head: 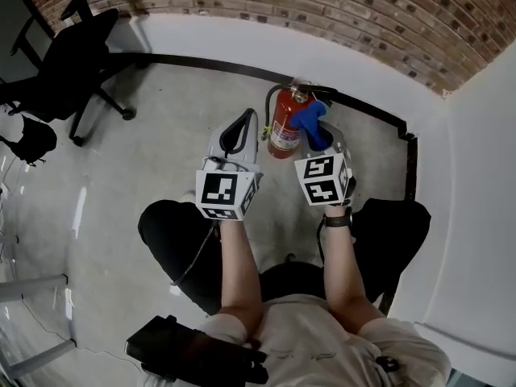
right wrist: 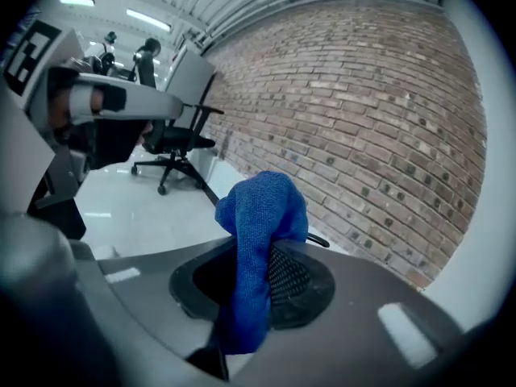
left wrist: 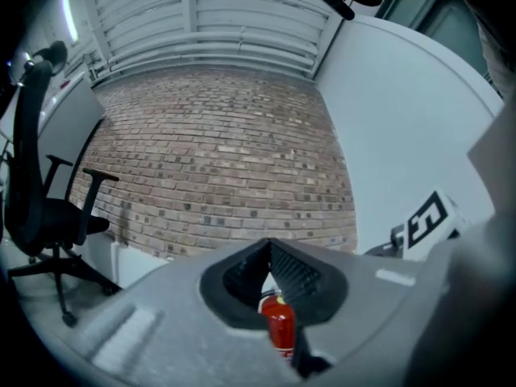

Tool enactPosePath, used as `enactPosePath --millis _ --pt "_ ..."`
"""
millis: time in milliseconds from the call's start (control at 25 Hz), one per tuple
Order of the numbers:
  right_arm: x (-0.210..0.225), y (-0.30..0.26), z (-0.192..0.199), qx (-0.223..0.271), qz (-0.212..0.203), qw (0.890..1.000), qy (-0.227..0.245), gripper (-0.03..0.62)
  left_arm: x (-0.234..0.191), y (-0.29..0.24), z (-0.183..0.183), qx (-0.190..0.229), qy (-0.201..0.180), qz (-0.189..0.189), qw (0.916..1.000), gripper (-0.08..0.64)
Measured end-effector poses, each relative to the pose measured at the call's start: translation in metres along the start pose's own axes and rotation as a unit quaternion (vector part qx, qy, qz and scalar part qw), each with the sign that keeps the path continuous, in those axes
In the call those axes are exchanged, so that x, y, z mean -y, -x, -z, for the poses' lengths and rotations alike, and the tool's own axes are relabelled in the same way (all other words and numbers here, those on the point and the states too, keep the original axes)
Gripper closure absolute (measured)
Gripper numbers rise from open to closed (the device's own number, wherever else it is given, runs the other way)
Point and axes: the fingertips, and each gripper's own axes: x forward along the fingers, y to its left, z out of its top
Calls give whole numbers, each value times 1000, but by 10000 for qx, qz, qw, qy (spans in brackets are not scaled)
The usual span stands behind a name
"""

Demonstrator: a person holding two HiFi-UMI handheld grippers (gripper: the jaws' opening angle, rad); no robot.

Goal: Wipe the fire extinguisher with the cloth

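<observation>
A red fire extinguisher (head: pixel 283 125) stands upright on the pale floor close to the white base of the brick wall. My right gripper (head: pixel 318 134) is shut on a blue cloth (head: pixel 310 116), which bunches up beside the extinguisher's top, at its right. In the right gripper view the blue cloth (right wrist: pixel 260 216) sticks up out of the right gripper (right wrist: pixel 262 252) and hangs down between its jaws. My left gripper (head: pixel 242 122) hovers just left of the extinguisher, jaws together and holding nothing. In the left gripper view the extinguisher (left wrist: pixel 280 329) shows through the slit below the left gripper (left wrist: pixel 268 252).
A black office chair (head: pixel 71 59) stands at the far left, with a dark bag (head: pixel 32 139) near it. A black strip (head: pixel 201 64) runs along the foot of the brick wall (head: pixel 339 10). A white wall (head: pixel 484 184) closes the right side. The person's knees flank both arms.
</observation>
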Motion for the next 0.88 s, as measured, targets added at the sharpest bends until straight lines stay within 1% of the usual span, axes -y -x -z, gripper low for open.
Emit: enactPosePath --millis 120,240,320,400,440,600,680,720,800,880 --pt "3 -52 7 -451 179 9986 221 515 -16 -12 19 -140 -118 22 9998 556" --pt "-2 -101 15 -981 355 9926 620 515 -39 -15 30 -176 -157 -145 9996 555" --pt "-9 -123 22 -1223 413 9886 776 515 -52 -17 38 -187 -169 -216 9994 556" --pt "-16 -134 23 -1216 604 9870 861 517 -65 -19 51 -240 -238 -312 9989 556" --pt "-22 -135 23 -1146 734 9863 927 517 -71 -17 57 -297 -209 -374 9986 555" --pt "-50 -136 20 -718 1082 9849 1147 517 -84 -9 75 -439 144 -482 9978 556" --pt "-65 -140 23 -630 1020 9861 1154 518 -84 -10 90 -609 144 -464 9970 556" --pt "-75 -146 31 -694 869 9879 1078 520 -84 -11 99 -700 140 -461 9964 556" --pt "-97 -164 60 -997 501 9903 823 522 -86 -14 115 -803 216 -458 9955 556" --pt "-112 -185 103 -1328 313 9888 608 522 -86 -17 132 -892 340 -432 9945 555"
